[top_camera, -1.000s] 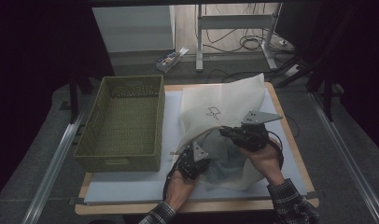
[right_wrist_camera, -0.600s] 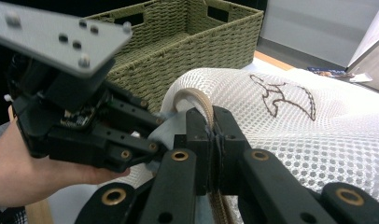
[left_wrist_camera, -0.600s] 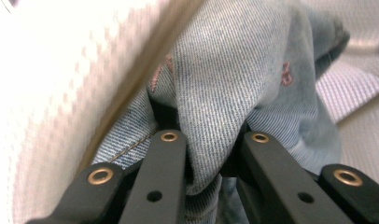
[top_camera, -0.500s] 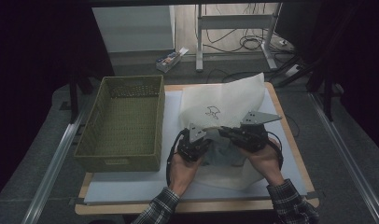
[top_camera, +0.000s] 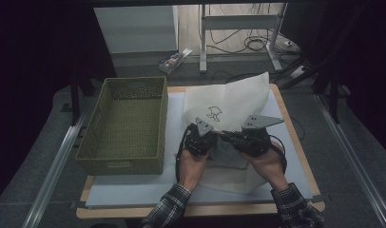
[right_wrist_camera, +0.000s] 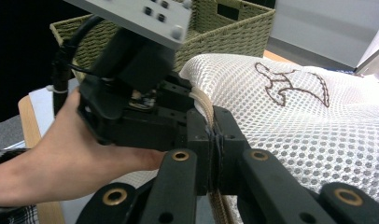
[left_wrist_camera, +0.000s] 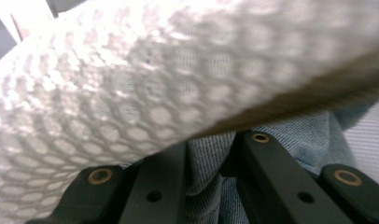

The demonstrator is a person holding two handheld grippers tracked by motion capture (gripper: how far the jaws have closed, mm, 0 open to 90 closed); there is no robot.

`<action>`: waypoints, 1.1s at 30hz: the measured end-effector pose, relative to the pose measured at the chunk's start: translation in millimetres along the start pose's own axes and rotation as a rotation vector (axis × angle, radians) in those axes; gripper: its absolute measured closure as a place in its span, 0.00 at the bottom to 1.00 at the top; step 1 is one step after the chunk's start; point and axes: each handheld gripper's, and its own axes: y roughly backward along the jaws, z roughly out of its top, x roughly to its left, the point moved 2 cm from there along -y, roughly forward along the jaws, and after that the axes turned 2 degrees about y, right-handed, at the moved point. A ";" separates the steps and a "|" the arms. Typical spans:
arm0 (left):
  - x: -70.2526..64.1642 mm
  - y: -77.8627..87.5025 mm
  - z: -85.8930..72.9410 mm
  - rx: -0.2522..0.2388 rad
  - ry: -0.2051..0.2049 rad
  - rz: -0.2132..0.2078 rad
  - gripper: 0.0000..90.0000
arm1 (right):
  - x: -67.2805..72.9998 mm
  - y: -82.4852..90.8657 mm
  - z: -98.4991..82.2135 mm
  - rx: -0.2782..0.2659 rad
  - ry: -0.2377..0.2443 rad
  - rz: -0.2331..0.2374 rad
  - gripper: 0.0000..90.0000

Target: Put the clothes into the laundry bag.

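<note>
A lab or recording room is suggested: a plain wooden surface (top_camera: 295, 142) is set between metal rails (top_camera: 53, 166) on grey carpet, with loose cables (top_camera: 250, 45) and a metal stand (top_camera: 238, 28) seen beyond its far edge, under dark surroundings.

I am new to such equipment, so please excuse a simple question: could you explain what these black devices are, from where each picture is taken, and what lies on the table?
No robot is here. A person in a plaid shirt holds one hand tool in each hand; each ends in two black jaws, like tongs. The high view looks down from above the table: the left tongs and the right tongs meet near the middle. The other two pictures come from small cameras riding on each tool, looking along its jaws.

On the table lie a white sheet, a green woven basket at the left, and a white mesh laundry bag with a small embroidered figure. The left tongs pinch blue denim cloth under the mesh. The right tongs are shut on the bag's tan edge.
</note>
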 end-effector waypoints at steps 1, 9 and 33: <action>0.7 -1.8 -0.3 0.002 0.001 0.004 0.92 | 0.0 -0.2 -0.1 0.002 -0.001 0.000 0.95; 12.9 -11.3 -0.1 0.025 0.054 -0.012 0.91 | -2.0 -7.0 -5.3 0.032 -0.005 0.008 0.95; 25.6 -37.1 -11.3 0.131 0.040 -0.022 0.76 | -7.3 -33.5 -27.4 0.130 -0.022 0.029 0.95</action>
